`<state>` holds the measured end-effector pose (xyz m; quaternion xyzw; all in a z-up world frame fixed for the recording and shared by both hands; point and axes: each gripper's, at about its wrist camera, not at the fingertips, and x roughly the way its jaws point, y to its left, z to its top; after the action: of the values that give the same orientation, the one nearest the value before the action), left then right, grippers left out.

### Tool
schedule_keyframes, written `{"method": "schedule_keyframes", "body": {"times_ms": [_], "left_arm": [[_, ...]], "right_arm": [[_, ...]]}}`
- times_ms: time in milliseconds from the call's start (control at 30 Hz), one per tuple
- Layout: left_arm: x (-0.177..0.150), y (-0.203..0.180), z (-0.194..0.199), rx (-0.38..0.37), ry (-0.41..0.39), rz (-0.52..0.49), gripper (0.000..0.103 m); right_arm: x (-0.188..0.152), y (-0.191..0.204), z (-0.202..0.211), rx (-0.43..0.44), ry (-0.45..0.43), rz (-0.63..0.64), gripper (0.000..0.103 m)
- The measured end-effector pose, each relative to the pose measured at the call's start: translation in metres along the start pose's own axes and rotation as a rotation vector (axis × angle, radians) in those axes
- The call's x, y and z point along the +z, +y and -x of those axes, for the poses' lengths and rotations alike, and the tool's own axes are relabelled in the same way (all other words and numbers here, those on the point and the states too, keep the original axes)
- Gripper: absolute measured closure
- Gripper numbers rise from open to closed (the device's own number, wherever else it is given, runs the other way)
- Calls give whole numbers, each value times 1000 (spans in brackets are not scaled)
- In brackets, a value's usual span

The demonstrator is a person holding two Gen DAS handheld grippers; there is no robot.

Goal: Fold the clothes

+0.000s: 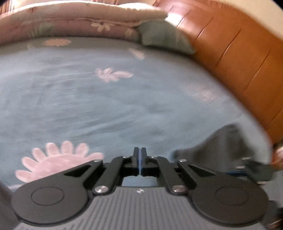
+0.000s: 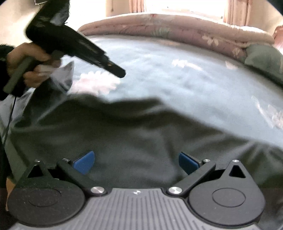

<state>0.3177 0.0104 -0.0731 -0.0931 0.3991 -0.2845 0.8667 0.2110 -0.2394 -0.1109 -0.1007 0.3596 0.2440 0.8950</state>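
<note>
A dark grey garment (image 2: pixel 132 134) lies spread on the blue flowered bed sheet (image 2: pixel 176 70), filling the lower half of the right wrist view. My right gripper (image 2: pixel 136 163) is open, its blue pads (image 2: pixel 84 162) wide apart just above the cloth. My left gripper (image 1: pixel 140 159) is shut with nothing between its fingers, above bare sheet (image 1: pixel 106 106). A corner of the garment (image 1: pixel 221 146) shows at its lower right. The left gripper also shows in the right wrist view (image 2: pixel 120 72), held in a hand at the upper left above the garment's far edge.
A folded pink flowered quilt (image 1: pixel 70 23) and a green pillow (image 1: pixel 164 37) lie at the far side of the bed. A wooden headboard (image 1: pixel 238 58) runs along the right. A bright window with curtains (image 2: pixel 176 7) is behind the bed.
</note>
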Motion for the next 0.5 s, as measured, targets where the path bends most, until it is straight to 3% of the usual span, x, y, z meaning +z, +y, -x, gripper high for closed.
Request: {"method": "schedule_keyframes", "body": {"times_ms": [133,200,300,367,400,433,500], "left_arm": [[-16,-11,13,-230,60,58,95],[-28,-15,4,-281,129,91,82],[-45,-17,-18,-217,180,123,82],[-46,-5,-27,-141,144,167,81],[-45,2,-30,-60,126,197,89],[-43,9,-29,-35,109,236,89],[-38,16,-20,-72,85,293,79]], "right_arm": [[20,-16,-5,-101,-15,28,0],[20,-23,-8,-147,4,33,0],[9,-28,-5,-160,24,-3,0],[1,-31,-2,-168,38,-27,0],[-3,-33,-1,-172,45,-39,0],[-6,-35,0,-176,51,-51,0],[-14,-38,2,-184,65,-75,0]]}}
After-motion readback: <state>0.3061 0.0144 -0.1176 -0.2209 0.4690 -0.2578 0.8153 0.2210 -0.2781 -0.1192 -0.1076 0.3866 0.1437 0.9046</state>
